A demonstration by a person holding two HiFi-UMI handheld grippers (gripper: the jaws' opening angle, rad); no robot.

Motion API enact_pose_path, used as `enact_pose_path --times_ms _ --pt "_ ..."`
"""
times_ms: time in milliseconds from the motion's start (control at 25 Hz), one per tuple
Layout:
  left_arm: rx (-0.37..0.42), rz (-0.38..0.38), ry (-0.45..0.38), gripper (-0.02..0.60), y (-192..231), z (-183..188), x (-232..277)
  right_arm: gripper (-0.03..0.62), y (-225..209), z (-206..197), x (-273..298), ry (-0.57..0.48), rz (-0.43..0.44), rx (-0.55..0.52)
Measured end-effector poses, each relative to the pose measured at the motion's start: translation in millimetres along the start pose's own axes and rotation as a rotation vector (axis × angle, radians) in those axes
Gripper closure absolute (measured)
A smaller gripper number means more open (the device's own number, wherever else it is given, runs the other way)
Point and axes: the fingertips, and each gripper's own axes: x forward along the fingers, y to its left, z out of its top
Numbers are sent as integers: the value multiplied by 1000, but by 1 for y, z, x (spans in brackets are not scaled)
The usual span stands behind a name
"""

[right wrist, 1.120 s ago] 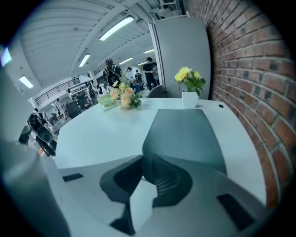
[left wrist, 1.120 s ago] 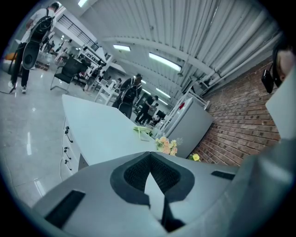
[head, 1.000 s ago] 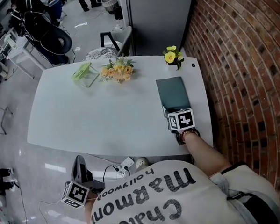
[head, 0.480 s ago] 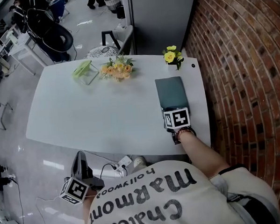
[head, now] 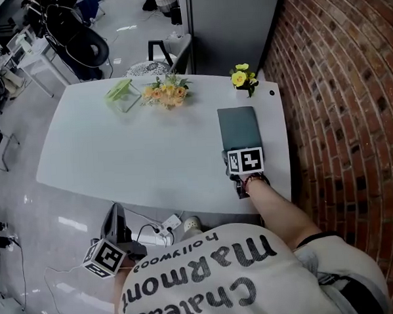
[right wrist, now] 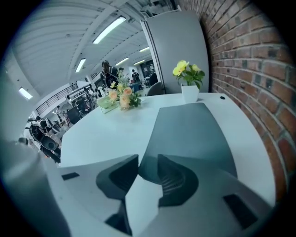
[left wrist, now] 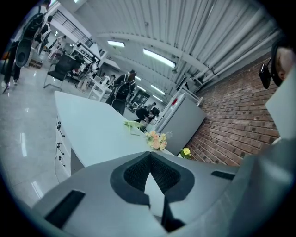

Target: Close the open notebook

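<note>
Our right gripper (right wrist: 147,169), jaws just parting astride the near edge of the closed notebook (right wrist: 189,132), could snag and reopen its cover on withdrawal; our left gripper (left wrist: 150,157) is pinched together, empty.

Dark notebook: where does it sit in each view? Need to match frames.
Head view: dark notebook on the right part of the table, just below the yellow flowers.
Left gripper view: not in it.
Right gripper view: large, centre to right.
Shared landmark: the yellow flowers, in all three.
</note>
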Motion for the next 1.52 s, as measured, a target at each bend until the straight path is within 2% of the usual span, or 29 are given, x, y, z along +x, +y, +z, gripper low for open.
enact_pose_path --times_ms 200,400,600,760,920,1040,1160,1360,1520 --pt "0 -37 12 581 -21 -10 3 456 0 1 -6 4 -9 66" --pt "-9 -53 39 581 -37 -33 -1 527 11 -8 -30 -36 8 74" --pt "-9 -61 56 581 -55 -51 -11 591 38 -22 -55 -47 145 142" --pt "11 -82 38 581 -73 -52 -19 591 68 -23 -80 -71 289 220" --pt "30 -96 34 581 -89 -56 -27 591 91 -15 -108 -115 402 251" --pt "42 -106 25 581 -99 -55 -29 591 105 -3 -129 -163 463 235" --pt "48 -117 4 581 -108 -53 -29 591 114 10 -148 -220 485 186" --pt "51 -130 9 581 -122 -61 -31 591 115 17 -174 -302 457 76" --pt "51 -144 9 581 -133 -68 -35 591 109 11 -183 -316 434 25"
